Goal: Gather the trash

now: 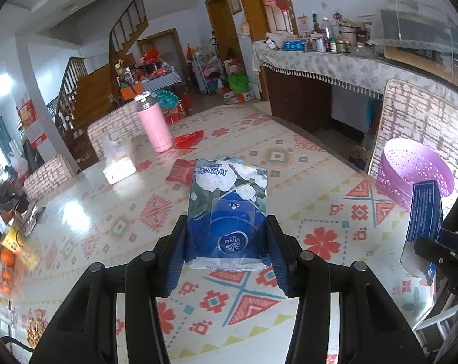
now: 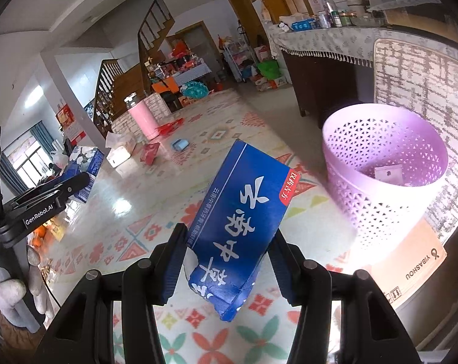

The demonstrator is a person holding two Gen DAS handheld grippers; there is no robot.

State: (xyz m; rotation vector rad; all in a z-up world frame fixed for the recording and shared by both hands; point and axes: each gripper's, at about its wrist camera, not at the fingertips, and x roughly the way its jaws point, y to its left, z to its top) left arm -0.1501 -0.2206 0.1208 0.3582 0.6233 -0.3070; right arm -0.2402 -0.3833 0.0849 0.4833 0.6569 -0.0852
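In the left wrist view my left gripper (image 1: 225, 242) is shut on a blue Vinda tissue pack (image 1: 229, 200) with a white flower print, held above the patterned table. My right gripper (image 2: 229, 257) is shut on a crumpled blue carton (image 2: 241, 227) with white characters, tilted up to the right. A purple perforated basket (image 2: 383, 176) stands at the table's right edge, just right of the carton, with a small white item (image 2: 388, 173) inside. The left wrist view also shows the basket (image 1: 410, 176) and the carton (image 1: 422, 221) at far right. My left gripper (image 2: 74, 182) shows at the right wrist view's left edge.
On the far side of the table (image 1: 319, 212) stand a pink flask (image 1: 154, 124) and a white tissue box (image 1: 119, 163), with a red packet (image 1: 182, 171), a red wrapper (image 1: 189, 138) and a small blue item (image 2: 180, 144) nearby. The basket rests on a cardboard box (image 2: 410, 264). Oranges (image 1: 7, 261) lie at left.
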